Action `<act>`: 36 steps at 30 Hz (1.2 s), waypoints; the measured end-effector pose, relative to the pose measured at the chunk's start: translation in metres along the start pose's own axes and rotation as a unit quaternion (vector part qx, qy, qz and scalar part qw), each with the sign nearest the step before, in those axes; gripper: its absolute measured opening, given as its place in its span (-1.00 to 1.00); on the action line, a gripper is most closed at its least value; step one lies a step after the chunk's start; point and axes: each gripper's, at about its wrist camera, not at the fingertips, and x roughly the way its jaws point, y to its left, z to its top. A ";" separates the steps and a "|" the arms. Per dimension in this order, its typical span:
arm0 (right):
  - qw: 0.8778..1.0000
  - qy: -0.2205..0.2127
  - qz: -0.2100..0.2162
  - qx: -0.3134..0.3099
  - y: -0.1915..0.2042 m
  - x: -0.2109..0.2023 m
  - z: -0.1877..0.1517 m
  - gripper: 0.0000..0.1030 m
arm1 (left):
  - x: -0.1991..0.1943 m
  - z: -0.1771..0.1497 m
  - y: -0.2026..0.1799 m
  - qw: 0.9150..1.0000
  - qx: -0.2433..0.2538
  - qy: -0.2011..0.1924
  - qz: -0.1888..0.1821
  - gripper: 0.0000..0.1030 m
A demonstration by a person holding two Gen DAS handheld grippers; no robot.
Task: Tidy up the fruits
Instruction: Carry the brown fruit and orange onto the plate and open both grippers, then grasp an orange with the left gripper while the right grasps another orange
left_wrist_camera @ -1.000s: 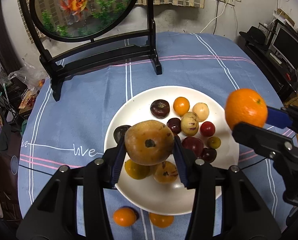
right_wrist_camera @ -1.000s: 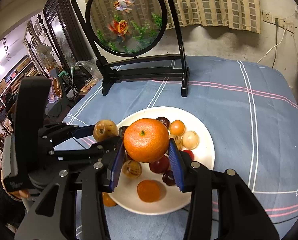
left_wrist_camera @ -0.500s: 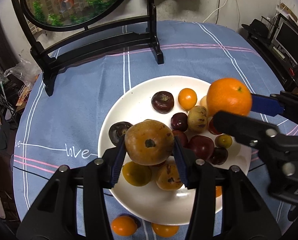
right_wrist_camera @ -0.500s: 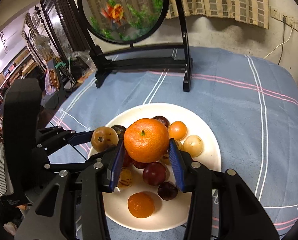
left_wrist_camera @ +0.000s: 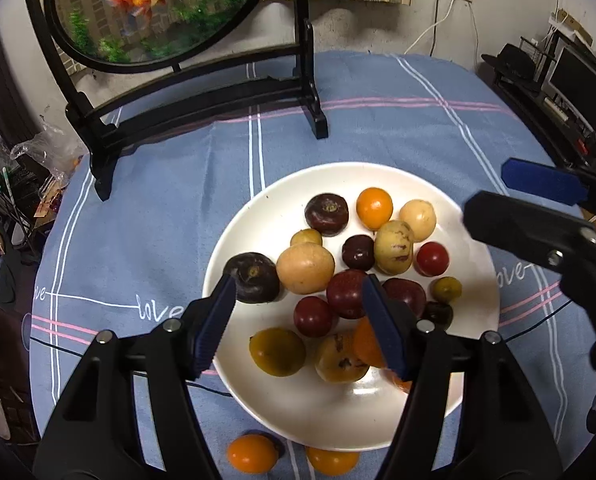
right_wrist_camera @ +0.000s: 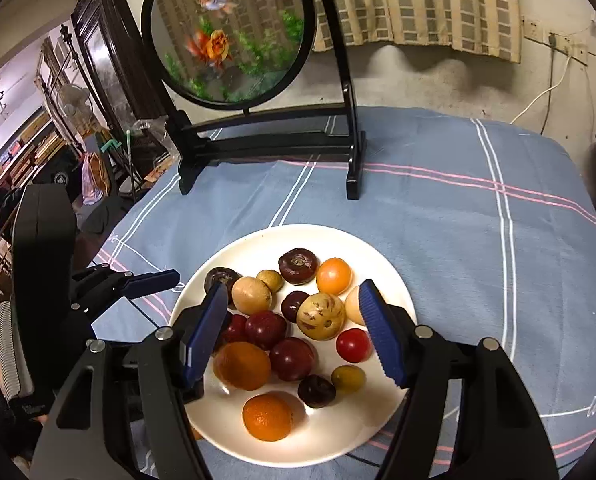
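Note:
A white plate (left_wrist_camera: 326,412) (right_wrist_camera: 338,432) holds several small fruits: dark purple, red, yellow and orange. My left gripper (left_wrist_camera: 298,316) hovers over its near side, jaws opening, with nothing gripped between them. A tan round fruit (left_wrist_camera: 305,268) (right_wrist_camera: 251,295) lies on the plate just beyond its fingers. My right gripper (right_wrist_camera: 293,332) (left_wrist_camera: 488,196) is over the plate too, jaws opening wide and holding nothing. A blurred orange mandarin (right_wrist_camera: 241,364) (left_wrist_camera: 364,344) lies among the fruits below it. The left gripper (right_wrist_camera: 157,283) shows at the plate's left edge.
A round fish tank on a black stand (left_wrist_camera: 201,92) (right_wrist_camera: 233,32) stands at the back of the blue-clothed table. Two small orange fruits (left_wrist_camera: 251,454) (left_wrist_camera: 332,460) lie on the cloth in front of the plate. Shelves and clutter surround the table.
Both grippers have opened. The tan fruit left the left jaws and now lies on the plate; the mandarin left the right jaws and landed among the fruits.

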 end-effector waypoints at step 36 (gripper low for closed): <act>0.990 0.126 0.023 0.050 0.090 0.060 -0.159 -0.26 | -0.041 -0.155 0.099 0.995 -0.070 0.065 -0.022 0.34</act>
